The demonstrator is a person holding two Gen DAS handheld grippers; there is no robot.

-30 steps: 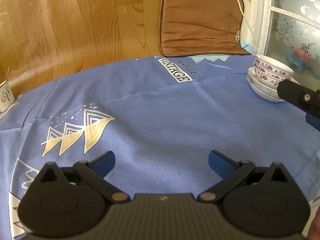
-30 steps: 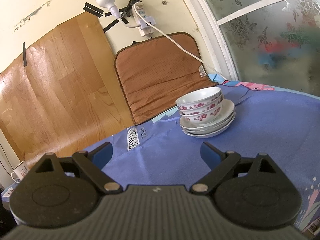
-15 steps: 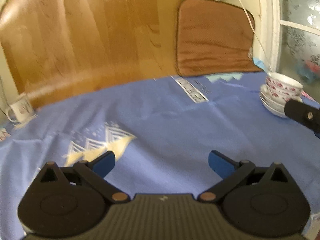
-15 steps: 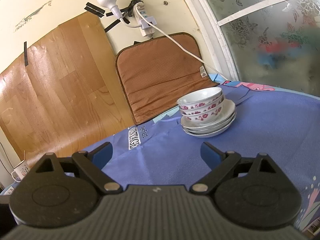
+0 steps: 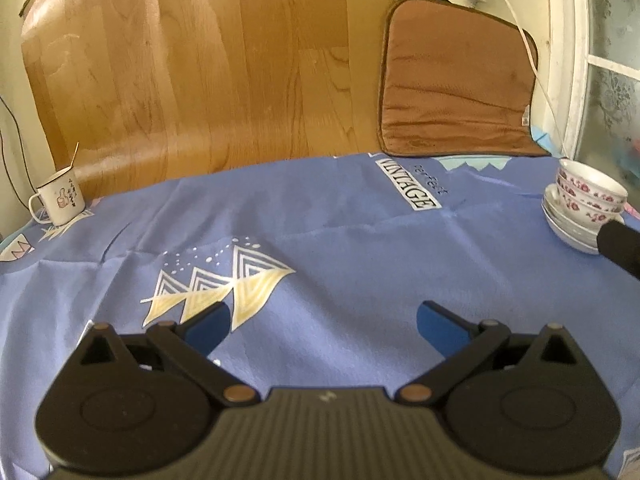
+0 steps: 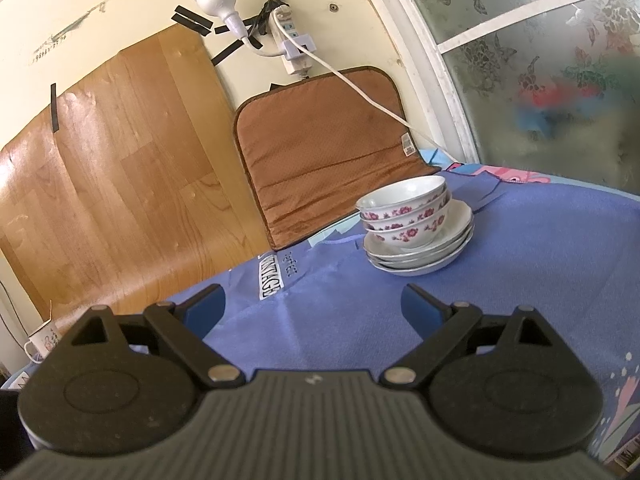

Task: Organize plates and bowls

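Table (image 5: 360, 240), round and draped in a blue printed cloth with yellow triangle motifs and a "VINTAGE" label, fills most of both views, and nearly all of its surface is bare of crockery. Behind it a wood-grain board (image 5: 200, 60) leans against the cream wall, and a brown quilted cushion (image 6: 320, 152) stands upright beside it near the frosted floral window. The task's things sit together near the table's far right edge, by the window: shallow white plates (image 6: 424, 256) nested in one pile, and on top of them white bowls with pink flower bands (image 6: 404, 216) nested one inside another, upright and fairly level. No other plate or bowl shows loose on the cloth in either view, so the gathering and stacking looks essentially finished; whether the pile still has to be shifted somewhere cannot be judged from here. The left gripper (image 5: 322, 320) hangs over the middle of the table, well apart from the stack, its blue fingers spread wide and holding nothing. The right gripper (image 6: 312, 304) faces the stack from nearer, likewise released and empty, touching nothing. A small white enamel mug (image 5: 58, 200) with a stick in it stands at the far left edge, apart from the tableware.
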